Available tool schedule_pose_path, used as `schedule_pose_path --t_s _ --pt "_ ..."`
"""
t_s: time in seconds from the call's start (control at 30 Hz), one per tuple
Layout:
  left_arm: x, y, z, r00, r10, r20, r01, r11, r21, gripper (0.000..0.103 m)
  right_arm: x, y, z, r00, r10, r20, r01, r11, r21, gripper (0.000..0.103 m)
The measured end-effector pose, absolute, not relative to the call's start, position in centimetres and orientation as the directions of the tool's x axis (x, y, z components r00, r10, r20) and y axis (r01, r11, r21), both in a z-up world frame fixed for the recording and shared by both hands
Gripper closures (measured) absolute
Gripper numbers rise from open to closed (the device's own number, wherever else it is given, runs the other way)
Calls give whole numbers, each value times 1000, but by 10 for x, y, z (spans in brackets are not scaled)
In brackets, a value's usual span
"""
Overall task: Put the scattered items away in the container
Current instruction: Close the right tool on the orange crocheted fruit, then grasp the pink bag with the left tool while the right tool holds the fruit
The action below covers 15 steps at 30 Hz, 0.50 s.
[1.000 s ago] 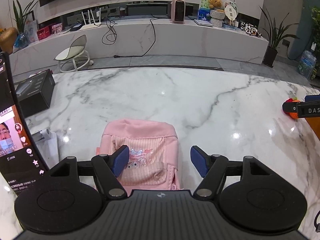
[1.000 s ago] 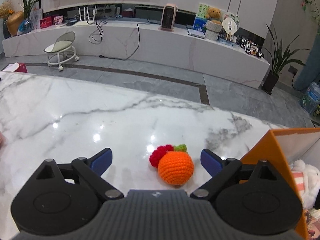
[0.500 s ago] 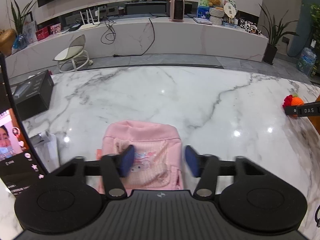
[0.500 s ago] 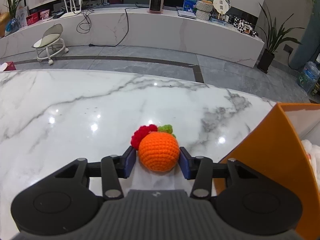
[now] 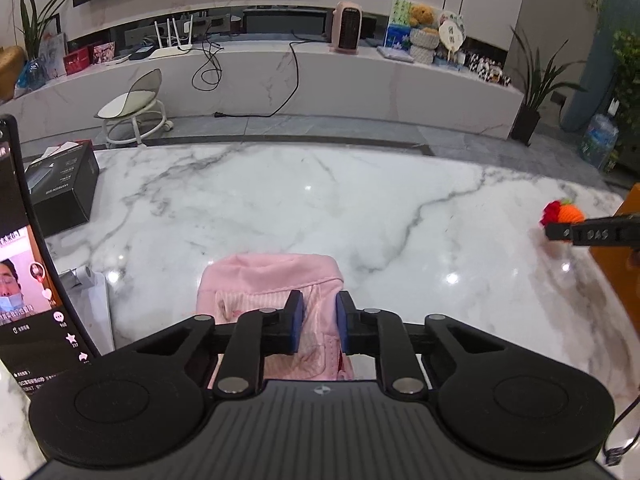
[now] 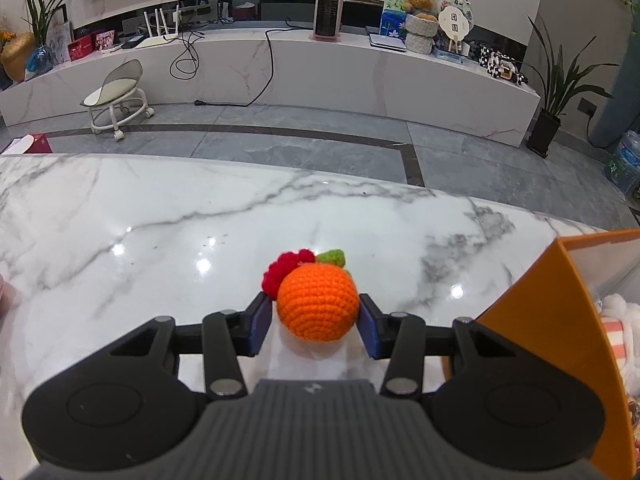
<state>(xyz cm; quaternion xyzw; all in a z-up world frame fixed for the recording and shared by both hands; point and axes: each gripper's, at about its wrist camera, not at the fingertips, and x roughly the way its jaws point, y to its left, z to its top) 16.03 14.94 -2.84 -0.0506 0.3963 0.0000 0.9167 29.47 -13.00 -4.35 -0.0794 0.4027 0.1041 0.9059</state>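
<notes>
A small pink backpack [image 5: 264,280] lies flat on the marble table [image 5: 320,208] near its front edge. My left gripper [image 5: 318,326] is closing onto it, and its blue pads pinch a fold of the pink fabric. A crocheted orange [image 6: 316,304] with a red and green tuft sits between the blue pads of my right gripper [image 6: 316,326], which is shut on it just above the table. The orange container [image 6: 548,320] stands directly to the right of that gripper. In the left wrist view the crocheted orange [image 5: 570,213] shows at the far right.
A black box [image 5: 64,188] sits at the table's left side. A lit phone screen [image 5: 24,280] stands upright at the left edge, with a small white roll [image 5: 86,276] beside it. A white plush toy [image 6: 620,328] lies inside the container.
Both grippers went from wide open to shut. The left one closed on the backpack's fabric, and the right one closed around the crocheted orange.
</notes>
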Motion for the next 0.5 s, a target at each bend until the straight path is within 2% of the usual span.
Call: schedule_pose_path --t_s 0.17,0.5 --pt "157 144 -17 701 -94 -707 -1 991 -133 87 291 -128 -38 659 142 -739 -267 962 -53 54" --pt "151 119 10 738 -134 -662 65 990 -128 88 275 -129 -17 672 182 -718 -293 956 -32 54"
